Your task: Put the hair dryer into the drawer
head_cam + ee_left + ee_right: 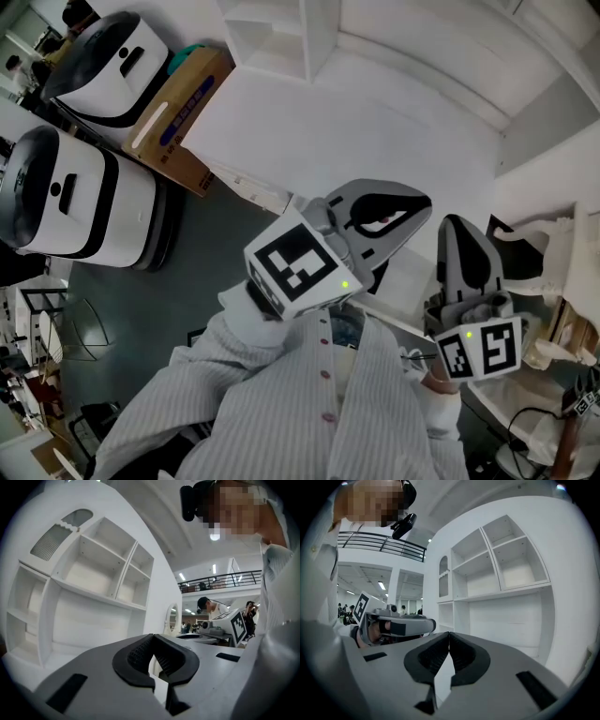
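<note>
Now both claws are pointing at the white shelf unit [89,616]. The left gripper [153,637] is sitting closed on nothing, and the right gripper [449,634] is doing likewise, jaws meeting at the tips. I cannot make out the hair dryer in any view.

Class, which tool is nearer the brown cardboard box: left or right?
Left. In the head view the left tool is right of the brown cardboard box; the right tool lies even farther right.

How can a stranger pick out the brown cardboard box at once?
Find the tall white shelf unit at the head view's top. Left of it on the floor stands the brown cardboard box, beside two rounded white-and-black machines; only it is brown and angular.
</note>
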`<state>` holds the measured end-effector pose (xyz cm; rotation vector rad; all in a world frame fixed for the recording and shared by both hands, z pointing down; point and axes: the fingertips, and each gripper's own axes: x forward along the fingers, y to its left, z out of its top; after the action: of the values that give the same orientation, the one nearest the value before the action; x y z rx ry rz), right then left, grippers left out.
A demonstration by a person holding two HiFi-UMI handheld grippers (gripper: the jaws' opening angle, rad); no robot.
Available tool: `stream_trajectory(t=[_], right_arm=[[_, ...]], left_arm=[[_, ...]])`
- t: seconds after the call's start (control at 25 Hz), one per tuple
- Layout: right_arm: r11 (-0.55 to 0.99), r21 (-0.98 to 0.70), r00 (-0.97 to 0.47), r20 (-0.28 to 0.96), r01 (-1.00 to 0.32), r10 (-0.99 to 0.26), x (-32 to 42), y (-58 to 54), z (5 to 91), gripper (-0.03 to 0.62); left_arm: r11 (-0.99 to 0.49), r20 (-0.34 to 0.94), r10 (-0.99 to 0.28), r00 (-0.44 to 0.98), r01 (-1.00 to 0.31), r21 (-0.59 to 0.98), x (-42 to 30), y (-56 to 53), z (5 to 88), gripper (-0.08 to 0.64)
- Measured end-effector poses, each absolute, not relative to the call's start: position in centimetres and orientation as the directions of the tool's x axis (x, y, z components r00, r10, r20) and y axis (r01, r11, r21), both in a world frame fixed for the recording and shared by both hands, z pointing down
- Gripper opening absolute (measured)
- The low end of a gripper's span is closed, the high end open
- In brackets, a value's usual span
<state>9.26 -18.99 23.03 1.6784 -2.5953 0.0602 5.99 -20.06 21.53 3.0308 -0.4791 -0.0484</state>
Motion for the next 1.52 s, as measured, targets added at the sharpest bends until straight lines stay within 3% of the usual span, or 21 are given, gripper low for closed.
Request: stream_trajectory(t=[0.8, 1.52], right_arm=[[0.444, -0.007, -0.444, 0.065, -0.896, -0.894, 8.0, -18.1, 22.8, 0.011], [0.450, -0.010, -0.450, 0.084, -0.893, -0.889, 6.1, -16.8, 23.3, 0.011]], left_arm=[[-0.948, -0.015, -0.270, 0.963, -0.263, 0.177, 5.4, -18.9, 22.6, 0.009], [-0.949, -0.012, -0.272, 0.962, -0.266, 0.169, 3.9, -17.6, 22.8, 0.009]])
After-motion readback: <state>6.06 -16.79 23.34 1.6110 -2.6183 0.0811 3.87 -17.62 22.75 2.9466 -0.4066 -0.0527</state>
